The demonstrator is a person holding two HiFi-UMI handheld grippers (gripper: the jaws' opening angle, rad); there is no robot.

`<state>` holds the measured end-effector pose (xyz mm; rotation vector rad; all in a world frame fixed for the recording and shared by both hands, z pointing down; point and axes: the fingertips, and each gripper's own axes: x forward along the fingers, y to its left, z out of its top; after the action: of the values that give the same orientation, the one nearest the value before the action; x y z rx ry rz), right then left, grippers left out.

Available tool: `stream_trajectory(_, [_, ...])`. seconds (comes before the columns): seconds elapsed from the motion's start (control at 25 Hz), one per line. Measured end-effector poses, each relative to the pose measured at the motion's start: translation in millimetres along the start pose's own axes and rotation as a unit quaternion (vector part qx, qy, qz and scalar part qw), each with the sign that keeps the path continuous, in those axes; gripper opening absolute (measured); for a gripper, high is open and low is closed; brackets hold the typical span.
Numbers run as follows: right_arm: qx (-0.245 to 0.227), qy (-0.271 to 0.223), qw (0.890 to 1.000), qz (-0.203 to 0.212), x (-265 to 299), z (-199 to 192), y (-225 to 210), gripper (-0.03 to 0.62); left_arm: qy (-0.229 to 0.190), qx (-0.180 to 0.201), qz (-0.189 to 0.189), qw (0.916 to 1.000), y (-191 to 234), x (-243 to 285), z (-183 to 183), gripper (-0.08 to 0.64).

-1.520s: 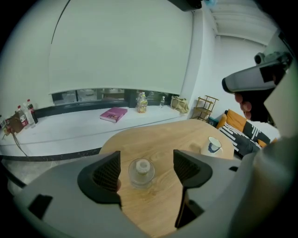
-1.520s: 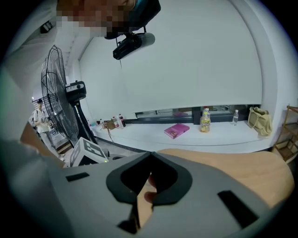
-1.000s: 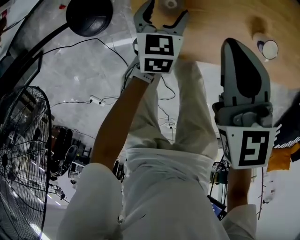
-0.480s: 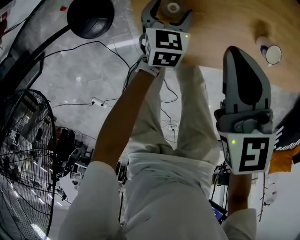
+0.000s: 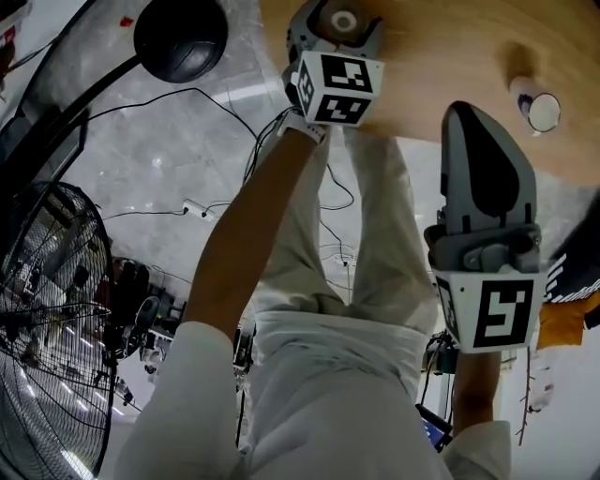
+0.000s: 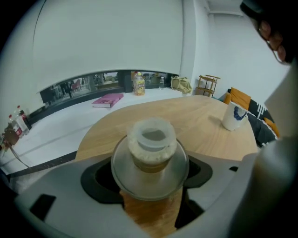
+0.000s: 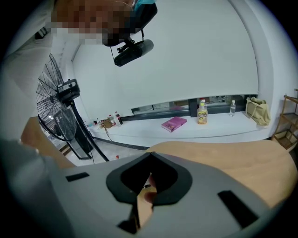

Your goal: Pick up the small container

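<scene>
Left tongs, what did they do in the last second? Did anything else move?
The left tongs reached forward over the table. They were wide open and have now closed on the container, which sits gripped between them. The right tongs stayed shut near the table's edge, and the cup did not move.

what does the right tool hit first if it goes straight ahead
Probably the wooden table: the shut right tool points over its near edge, with nothing standing in line. It may clear the top; depth is unclear.
</scene>
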<state>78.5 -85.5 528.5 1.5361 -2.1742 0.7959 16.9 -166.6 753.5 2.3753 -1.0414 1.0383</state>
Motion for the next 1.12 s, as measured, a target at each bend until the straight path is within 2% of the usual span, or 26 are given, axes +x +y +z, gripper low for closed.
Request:
stream_trajectory(0.2, [0.001, 0.000, 1.000, -0.006, -7.4, 2.2, -2.6, 0.008, 0.001, 0.001, 0.005, 1.0000, -0.7, 2.0, -0.7, 0.347])
stream_trajectory(0.32, [0.001, -0.002, 1.000, -0.011, -12.4, 5.1, -1.4, 0.008, 0.008, -0.016, -0.008, 0.9998, -1.9, 0.2, -0.9, 0.347])
stream_trajectory(0.52, [0.002, -0.006, 1.000, -0.011, -23.5, 14.5, 5.5, 0.008, 0.027, -0.019, -0.024, 0.9992, -14.2, -13.9, -1.8, 0.347])
stream_trajectory(0.8, [-0.011, -0.010, 1.000, -0.008, -32.2, 29.6, 11.0, 0.008, 0.026, -0.010, -0.036, 0.9990, -30.4, -40.9, 11.7, 0.347])
stream_trajectory(1.12, [-0.019, -0.023, 1.000, -0.006, -41.6, 56.6, 16.9, 0.008, 0.016, -0.009, -0.034, 0.9993, -24.5, -76.9, 39.5, 0.347])
